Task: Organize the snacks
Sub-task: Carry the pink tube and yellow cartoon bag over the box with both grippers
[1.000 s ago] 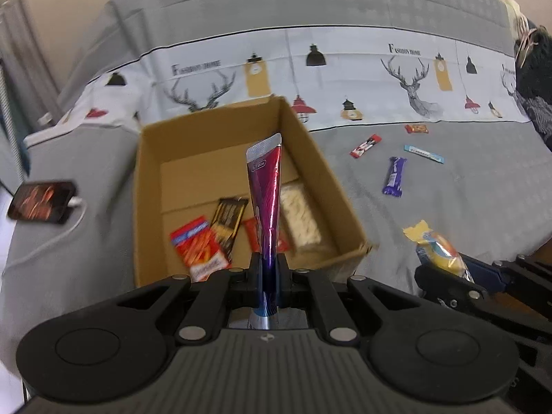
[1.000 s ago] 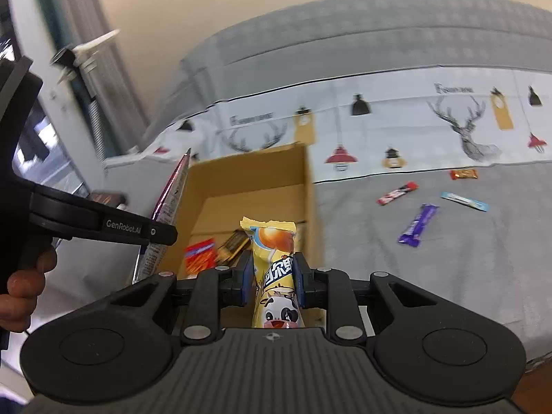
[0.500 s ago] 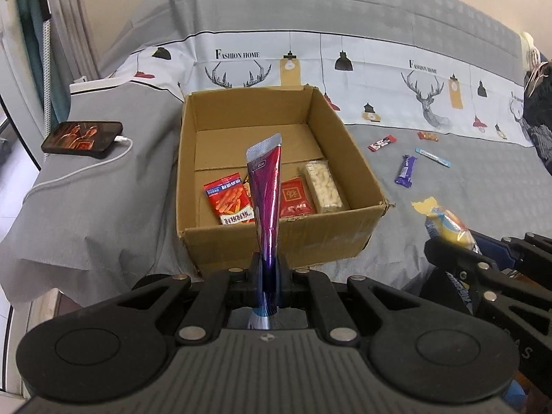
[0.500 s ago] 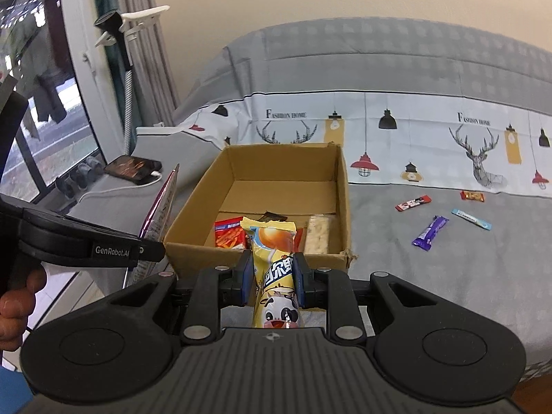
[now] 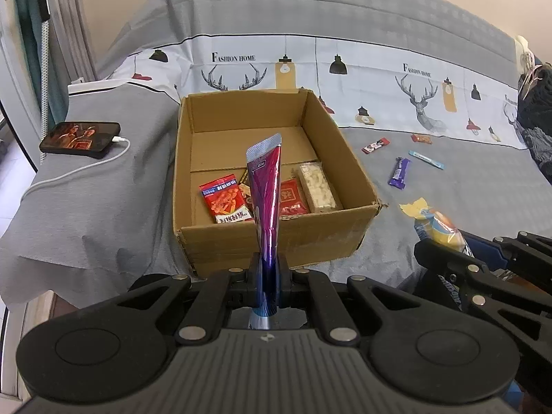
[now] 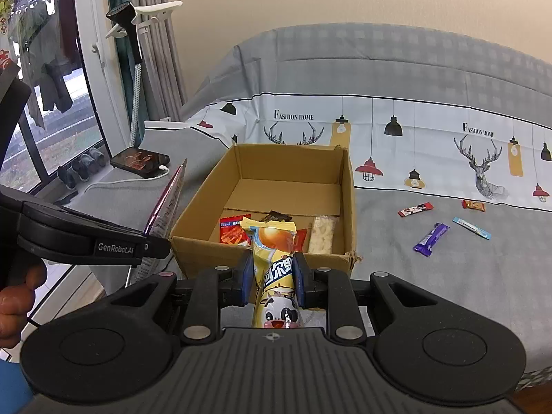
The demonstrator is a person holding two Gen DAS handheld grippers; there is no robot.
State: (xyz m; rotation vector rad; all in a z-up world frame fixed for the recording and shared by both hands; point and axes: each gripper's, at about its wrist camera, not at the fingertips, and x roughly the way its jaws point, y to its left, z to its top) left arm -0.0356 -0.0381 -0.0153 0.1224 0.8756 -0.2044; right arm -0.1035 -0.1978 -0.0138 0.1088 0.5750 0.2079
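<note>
Fingers (image 5: 267, 272) around box-pointing purple packet (image 5: 265, 186)

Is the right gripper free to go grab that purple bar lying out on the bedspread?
Probably not yet. The right gripper is shut on the yellow snack pack, so it has no free jaws. The purple bar itself lies in the open, with nothing on or against it.

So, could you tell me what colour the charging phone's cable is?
White cable, clearest in the left wrist view.
</note>
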